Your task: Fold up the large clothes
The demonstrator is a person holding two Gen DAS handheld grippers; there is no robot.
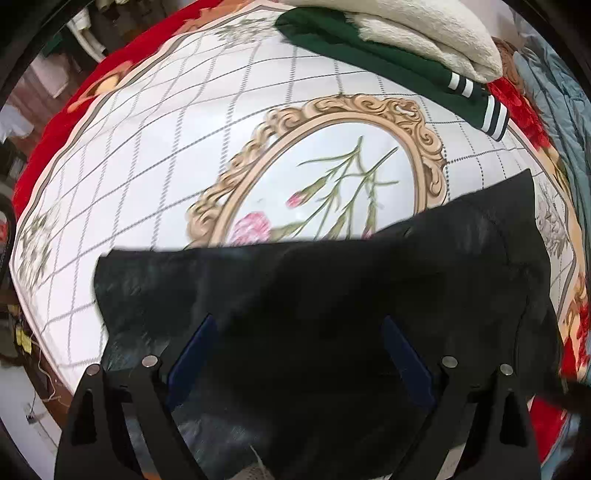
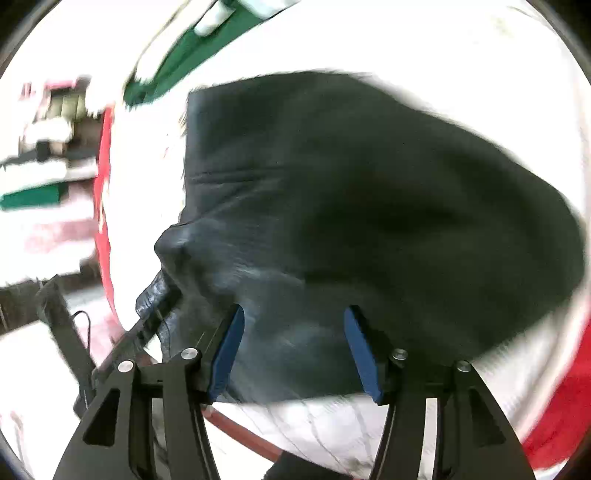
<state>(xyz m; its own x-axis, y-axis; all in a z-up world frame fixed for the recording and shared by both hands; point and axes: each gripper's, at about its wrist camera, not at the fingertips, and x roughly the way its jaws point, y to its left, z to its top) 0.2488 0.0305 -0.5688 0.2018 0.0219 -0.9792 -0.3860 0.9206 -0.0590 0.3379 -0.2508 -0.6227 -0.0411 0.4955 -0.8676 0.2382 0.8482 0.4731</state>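
Note:
A large black garment (image 1: 332,288) lies on a white floral bedspread (image 1: 177,155). In the left wrist view it spreads across the lower half, its far edge straight. My left gripper (image 1: 299,326) is open just above it, blue pads wide apart, nothing between them. In the right wrist view the same black garment (image 2: 351,192) lies bunched with a raised fold at its left side. My right gripper (image 2: 295,317) is open over its near edge and holds nothing. That view is blurred by motion.
A folded dark green garment with white stripes (image 1: 388,62) lies at the far side under a cream fleece (image 1: 424,33). A blue-grey quilted item (image 1: 554,96) is at the right. A red blanket (image 1: 55,136) rims the bed. A black stand (image 2: 66,332) is at the left.

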